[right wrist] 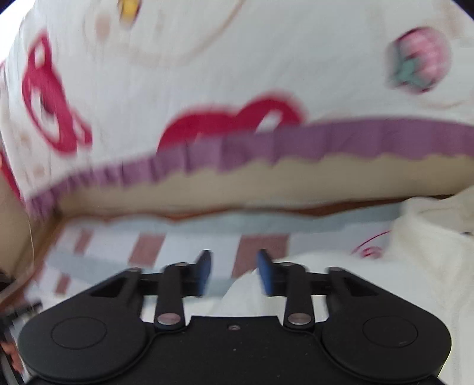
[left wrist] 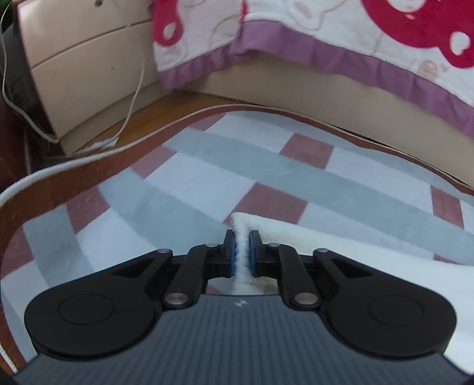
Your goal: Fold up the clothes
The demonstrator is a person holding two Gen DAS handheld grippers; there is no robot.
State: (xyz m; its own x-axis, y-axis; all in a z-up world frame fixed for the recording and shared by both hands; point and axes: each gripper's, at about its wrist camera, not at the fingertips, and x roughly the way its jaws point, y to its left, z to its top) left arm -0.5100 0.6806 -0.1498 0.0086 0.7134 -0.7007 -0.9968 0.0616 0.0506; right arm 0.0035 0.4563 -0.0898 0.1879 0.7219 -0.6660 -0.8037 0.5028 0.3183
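Where the left wrist cam looks down, the left gripper is clamped narrow, blue ribbed pads pinching a fluffy ridge of the white fleece garment. Rest of the garment trails off to the right over a checked mat w/ grey, white & dull-red squares. Beyond: smooth beige drawer unit, thin white cable, plush blanket w/ purple frilled hem.

Right wrist cam, blurred: right gripper jaws stand apart, nothing pressed between them; the garment lies below & right of them.
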